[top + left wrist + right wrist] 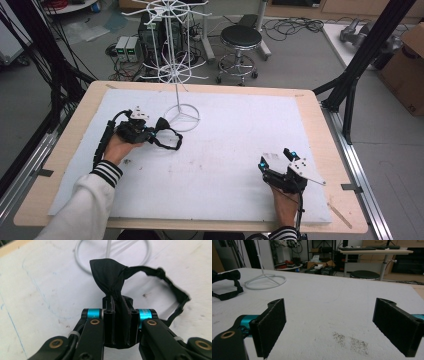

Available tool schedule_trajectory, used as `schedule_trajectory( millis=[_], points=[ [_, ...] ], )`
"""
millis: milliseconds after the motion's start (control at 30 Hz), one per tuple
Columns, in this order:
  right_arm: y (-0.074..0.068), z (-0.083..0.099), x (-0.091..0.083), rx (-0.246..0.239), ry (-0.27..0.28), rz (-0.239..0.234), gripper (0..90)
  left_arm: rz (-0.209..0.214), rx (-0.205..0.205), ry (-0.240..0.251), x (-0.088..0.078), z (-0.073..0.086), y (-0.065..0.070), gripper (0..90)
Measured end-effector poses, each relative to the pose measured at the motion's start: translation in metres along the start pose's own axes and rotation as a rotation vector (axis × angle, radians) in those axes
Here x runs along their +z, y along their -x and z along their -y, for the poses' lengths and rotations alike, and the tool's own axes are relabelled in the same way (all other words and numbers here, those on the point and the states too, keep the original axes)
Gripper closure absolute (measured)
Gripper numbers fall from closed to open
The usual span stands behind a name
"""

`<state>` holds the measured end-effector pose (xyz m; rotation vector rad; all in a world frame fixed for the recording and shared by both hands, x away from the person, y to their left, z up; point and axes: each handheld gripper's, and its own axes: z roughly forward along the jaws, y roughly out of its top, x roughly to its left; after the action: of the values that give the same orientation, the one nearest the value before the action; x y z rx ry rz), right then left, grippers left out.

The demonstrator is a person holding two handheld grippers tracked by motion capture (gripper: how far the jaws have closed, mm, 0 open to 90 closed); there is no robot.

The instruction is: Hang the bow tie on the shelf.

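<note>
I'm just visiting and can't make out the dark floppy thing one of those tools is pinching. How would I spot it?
On the white mat, find the white wire stand with its ring base. Just left of the ring, the left gripper pinches a black bow tie with a looping strap, the only soft cloth item there.

A wooden tabletop (320,130) sits under a white sheet (240,135), and grey floor (300,60) spreads out beyond it. There's a round black stool (241,37) on a chrome base just past the far edge, cables (290,24) snaking across the floor behind it. Black frame struts (372,47) slant down at the right, beside a cardboard box (407,70). Farther off, a desk (375,251) stands against shelving.
</note>
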<state>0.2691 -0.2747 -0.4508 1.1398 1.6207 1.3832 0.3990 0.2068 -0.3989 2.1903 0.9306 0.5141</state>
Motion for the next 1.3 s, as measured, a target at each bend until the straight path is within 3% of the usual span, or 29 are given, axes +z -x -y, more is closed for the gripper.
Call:
schedule_trajectory(
  millis=[367,467,733,800,1000,1300],
  points=[
    [0.0,0.0,0.0,0.003,0.001,0.003,10.4,0.034,0.037,0.12,-0.033,0.0,0.0,81.5],
    [0.0,0.0,0.0,0.001,0.002,0.002,10.5,0.028,0.043,0.153,-0.043,0.002,0.002,81.5],
    [0.0,0.0,0.0,0.001,0.002,0.002,10.4,0.043,0.01,0.275,-0.07,0.006,0.005,81.9],
    [0.0,0.0,0.0,0.0,0.0,0.003,10.5,0.045,0.006,0.285,-0.072,0.007,0.004,82.0],
    [0.0,0.0,0.0,0.001,-0.001,0.001,10.4,0.043,-0.042,0.371,-0.087,0.008,0.002,82.0],
    [-0.001,0.0,0.0,0.001,-0.004,0.001,10.4,0.034,-0.037,0.417,-0.108,-0.001,0.002,82.0]
  ],
)
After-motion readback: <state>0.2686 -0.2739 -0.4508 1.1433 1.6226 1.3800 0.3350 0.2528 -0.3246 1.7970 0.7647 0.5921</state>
